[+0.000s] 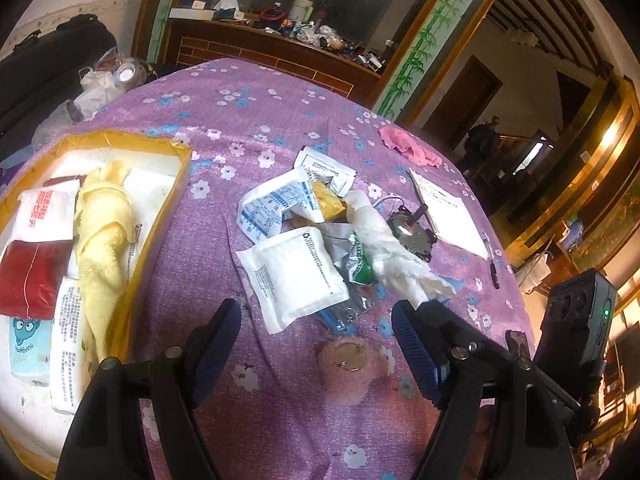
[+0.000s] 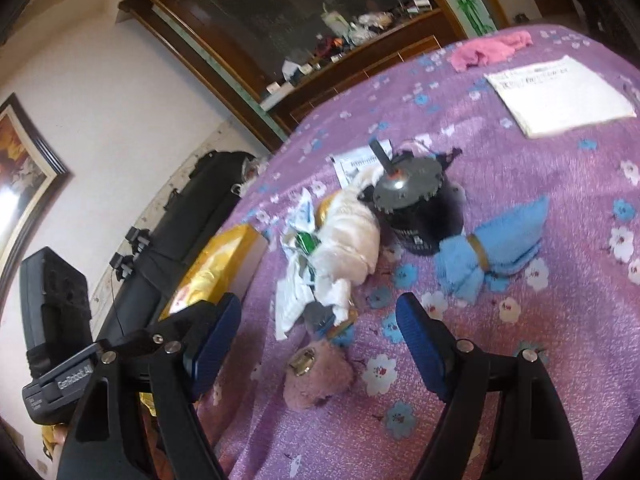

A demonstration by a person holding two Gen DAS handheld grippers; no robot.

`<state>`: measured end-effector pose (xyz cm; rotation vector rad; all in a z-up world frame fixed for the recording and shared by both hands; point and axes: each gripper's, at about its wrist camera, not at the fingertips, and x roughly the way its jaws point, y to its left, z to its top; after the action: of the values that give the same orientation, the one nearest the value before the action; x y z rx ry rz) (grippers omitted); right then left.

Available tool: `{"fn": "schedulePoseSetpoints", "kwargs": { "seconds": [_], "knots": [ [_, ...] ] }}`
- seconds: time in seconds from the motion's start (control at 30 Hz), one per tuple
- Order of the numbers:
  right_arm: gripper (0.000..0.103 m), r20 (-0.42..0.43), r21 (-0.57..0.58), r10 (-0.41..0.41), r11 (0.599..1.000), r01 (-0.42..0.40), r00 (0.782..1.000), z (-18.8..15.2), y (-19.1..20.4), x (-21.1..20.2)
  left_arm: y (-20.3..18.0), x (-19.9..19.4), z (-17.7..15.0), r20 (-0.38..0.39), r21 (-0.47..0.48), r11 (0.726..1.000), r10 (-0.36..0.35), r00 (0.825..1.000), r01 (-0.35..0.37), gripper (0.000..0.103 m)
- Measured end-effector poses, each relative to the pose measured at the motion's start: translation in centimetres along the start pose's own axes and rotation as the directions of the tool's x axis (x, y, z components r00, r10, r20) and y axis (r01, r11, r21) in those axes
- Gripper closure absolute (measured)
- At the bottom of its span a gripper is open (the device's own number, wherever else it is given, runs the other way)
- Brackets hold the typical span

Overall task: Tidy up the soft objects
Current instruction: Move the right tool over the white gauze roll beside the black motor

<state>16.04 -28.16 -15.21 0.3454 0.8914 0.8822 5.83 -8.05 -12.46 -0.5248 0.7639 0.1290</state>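
We see the left hand-held gripper point(image 1: 316, 322) with its jaws spread wide and nothing between them, hovering over a bench covered in a purple flowered cloth point(image 1: 256, 120). Just beyond its fingertips lies a small pink fuzzy pad point(image 1: 352, 372) with a round metal piece on top. Farther out sits a heap of soft things: a white sealed packet point(image 1: 294, 276), a rolled white cloth point(image 1: 392, 248), printed sachets point(image 1: 276, 204) and a yellow item point(image 1: 326, 198). To the left, a gold-edged box point(image 1: 172, 152) already holds a yellow towel point(image 1: 102, 240), tissue packs point(image 1: 44, 216) and a red pack point(image 1: 28, 276). A pink cloth point(image 1: 408, 146) lies at the far edge, well apart from the heap. The right hand-held gripper point(image 2: 318, 330) is likewise open and empty, pointing at the same pink pad point(image 2: 316, 376). Beyond it we see the white roll point(image 2: 352, 236) touching a dark round motor-like part point(image 2: 416, 204), and a blue tied cloth point(image 2: 488, 248) just beside that part. A white booklet point(image 2: 560, 96) lies farther back.
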Motion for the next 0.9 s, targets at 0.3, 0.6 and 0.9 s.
{"fn": "schedulePoseSetpoints", "kwargs": {
  "seconds": [0.3, 0.6, 0.9],
  "knots": [
    [0.024, -0.012, 0.079, -0.025, 0.996, 0.026, 1.0, -0.3, -1.1, 1.0, 0.5, 0.4, -0.1, -0.021, -0.023, 0.999, -0.028, 0.999, 0.027, 0.022],
    [0.023, -0.09, 0.138, -0.036, 0.989, 0.048, 0.995, -0.4, -2.7, 2.4, 0.7, 0.7, -0.2, -0.036, -0.034, 0.999, -0.032, 0.999, 0.031, 0.022],
    [0.013, -0.103, 0.072, -0.01, 0.997, 0.018, 0.995, -0.7, -1.8, 3.1, 0.4, 1.0, -0.3, -0.048, -0.02, 0.999, -0.033, 0.998, 0.032, 0.022]
  ]
}}
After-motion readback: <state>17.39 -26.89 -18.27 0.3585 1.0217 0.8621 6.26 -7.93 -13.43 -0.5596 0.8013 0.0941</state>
